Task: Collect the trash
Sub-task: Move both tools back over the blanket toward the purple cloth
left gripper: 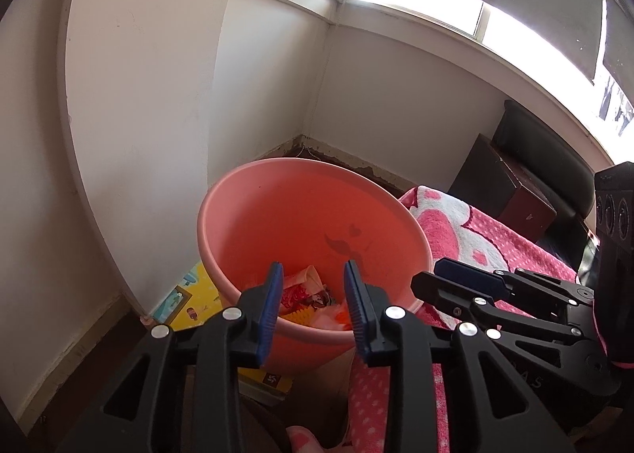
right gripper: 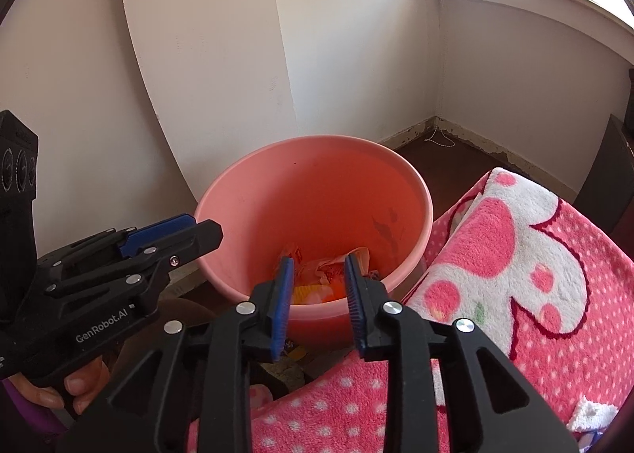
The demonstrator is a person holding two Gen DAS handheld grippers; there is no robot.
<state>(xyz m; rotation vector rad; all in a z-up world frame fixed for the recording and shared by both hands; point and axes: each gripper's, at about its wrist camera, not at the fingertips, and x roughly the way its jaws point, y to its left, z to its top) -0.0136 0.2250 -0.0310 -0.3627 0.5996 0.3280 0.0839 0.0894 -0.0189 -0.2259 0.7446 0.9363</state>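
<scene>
**2 empty grippers hanging over the pink bucket**

The left gripper (left gripper: 313, 294) is hovering above the near rim of the pink bucket (left gripper: 277, 207), its blue pads parted with nothing between them. The right gripper (right gripper: 319, 290) is hovering just beside it, on the right, its pads equally parted and holding nothing.

The trash (right gripper: 329, 275), crumpled red, orange and white wrappers, is lying at the bottom of the bucket. The bucket is standing on the floor near the corner of the room, with a white board (right gripper: 206, 37) leaning against the wall behind it. A pink blanket (right gripper: 515, 255) with white dots is lying just to the right of the bucket. A small white scrap (right gripper: 592, 415) is resting on the blanket at the near right.
</scene>
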